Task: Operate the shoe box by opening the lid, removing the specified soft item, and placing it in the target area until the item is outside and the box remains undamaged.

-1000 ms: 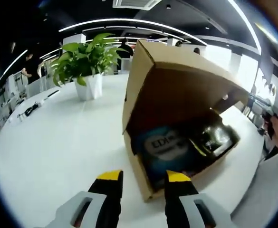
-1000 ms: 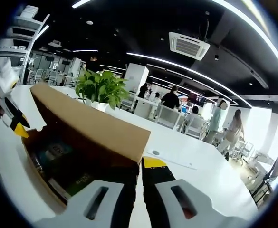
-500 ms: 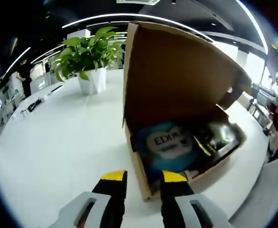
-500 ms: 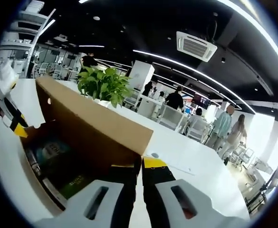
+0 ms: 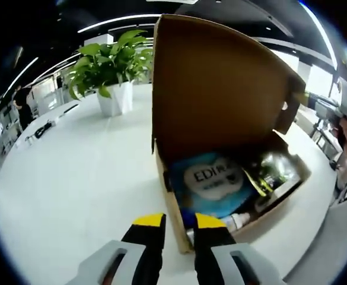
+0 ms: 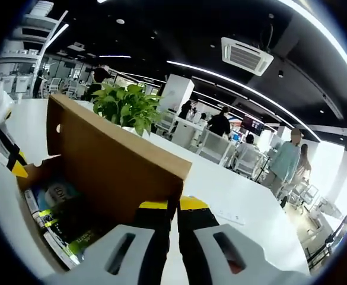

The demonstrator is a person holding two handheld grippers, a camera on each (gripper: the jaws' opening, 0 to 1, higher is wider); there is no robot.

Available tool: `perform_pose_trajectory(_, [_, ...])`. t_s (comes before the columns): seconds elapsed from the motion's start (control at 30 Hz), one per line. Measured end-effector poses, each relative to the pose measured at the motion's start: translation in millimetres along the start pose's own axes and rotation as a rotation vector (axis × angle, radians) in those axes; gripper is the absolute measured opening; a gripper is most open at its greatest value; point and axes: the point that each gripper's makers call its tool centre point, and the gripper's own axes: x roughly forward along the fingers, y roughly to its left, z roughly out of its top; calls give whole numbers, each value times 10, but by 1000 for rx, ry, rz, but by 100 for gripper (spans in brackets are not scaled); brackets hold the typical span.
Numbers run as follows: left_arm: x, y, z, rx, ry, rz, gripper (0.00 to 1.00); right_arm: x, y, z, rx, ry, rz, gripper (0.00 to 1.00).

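The shoe box (image 5: 220, 178) sits on the white table (image 5: 72, 178) with its lid (image 5: 220, 83) swung up near upright. The right gripper (image 6: 177, 206) pinches the lid's free edge, its jaws drawn together on the cardboard, in the right gripper view. Inside the box lies the soft item — a blue pack (image 5: 212, 184) with a white oval label, flat on the box floor, at the end of the box nearest the left gripper (image 5: 179, 221), with a darker, shiny packet (image 5: 271, 169) beyond it, farther along the box.

The left gripper hangs at the box's near corner, its yellow tips a narrow gap apart and holding nothing; the box's low front wall appears to run up between the tips. From there the pack lies just ahead, over that wall, its long side running along the box. So the left is plainly the nearer hand for the pick, and free, while the right is busy with the lid.

Against a second ago, the lid has risen from a half-open slant to nearly vertical, baring far more of the contents, and the left gripper's tips have drawn closer together.
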Motion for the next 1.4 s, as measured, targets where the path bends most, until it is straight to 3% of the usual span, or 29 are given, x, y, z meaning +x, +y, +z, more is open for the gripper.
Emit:
perform_pose_trajectory(0.27, [64,31,31,10,19,3,10,106,-43,30,-8,2,-2,1])
perform_pose_trajectory(0.67, [54,28,14,5,26,4,10,253,-96,54,-10,9,1,1])
perform_pose_trajectory(0.97, [55,24,13,-11,22,-4,10,491,-168,48,19,40,16,1])
perform_pose_trajectory(1.4, [24,-19,22,-95,18,-21,9,761,-207,-37,79,100,30,1])
